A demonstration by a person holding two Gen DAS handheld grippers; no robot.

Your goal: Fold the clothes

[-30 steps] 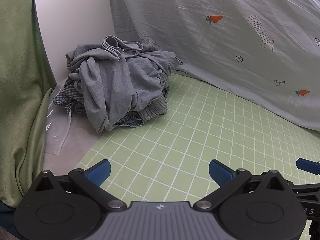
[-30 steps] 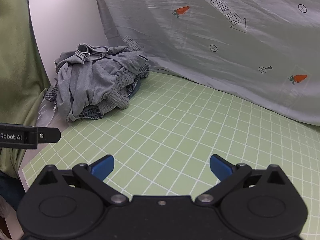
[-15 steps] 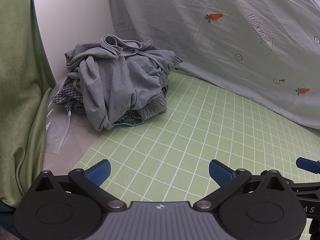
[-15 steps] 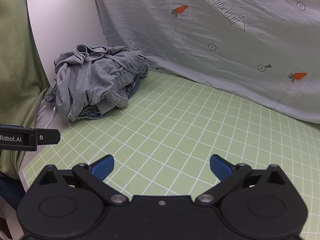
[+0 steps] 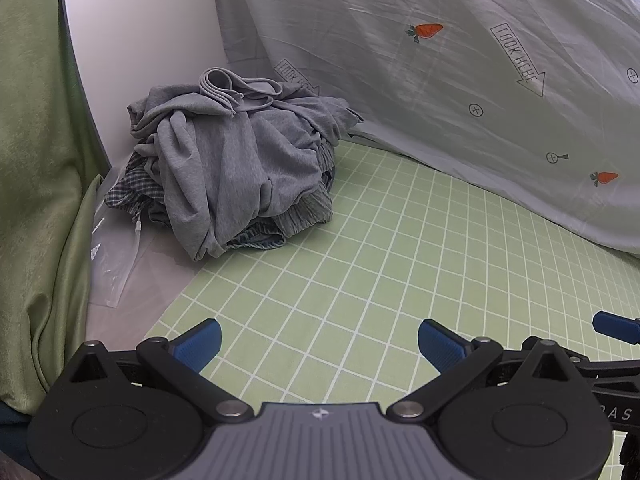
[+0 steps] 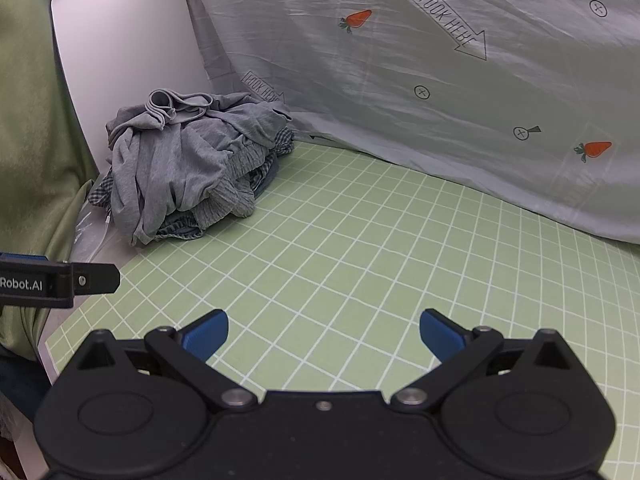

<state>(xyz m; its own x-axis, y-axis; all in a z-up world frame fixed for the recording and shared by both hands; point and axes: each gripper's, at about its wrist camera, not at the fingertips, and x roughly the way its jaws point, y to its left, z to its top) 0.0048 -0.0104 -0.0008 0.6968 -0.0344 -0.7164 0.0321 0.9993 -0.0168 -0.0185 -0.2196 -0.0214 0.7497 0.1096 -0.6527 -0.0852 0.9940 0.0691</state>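
A heap of crumpled clothes (image 5: 236,160) lies at the far left corner of the green grid mat (image 5: 360,260), a grey sweatshirt on top, checked and striped pieces under it. The right wrist view shows the same clothes heap (image 6: 188,164) on the mat (image 6: 360,240). My left gripper (image 5: 318,342) is open and empty, low over the mat's near edge, well short of the heap. My right gripper (image 6: 324,332) is open and empty too, further right. One blue fingertip (image 5: 614,326) of the right gripper shows at the left view's right edge.
A pale grey sheet (image 5: 460,80) printed with carrots and arrows hangs behind the mat. A white panel (image 5: 132,40) and a green curtain (image 5: 36,160) close the left side. A clear plastic bag (image 5: 114,256) lies left of the heap on the white tabletop.
Both views have shifted only slightly; the heap sits a touch nearer and higher in the left wrist view. Both grippers stay open and empty.
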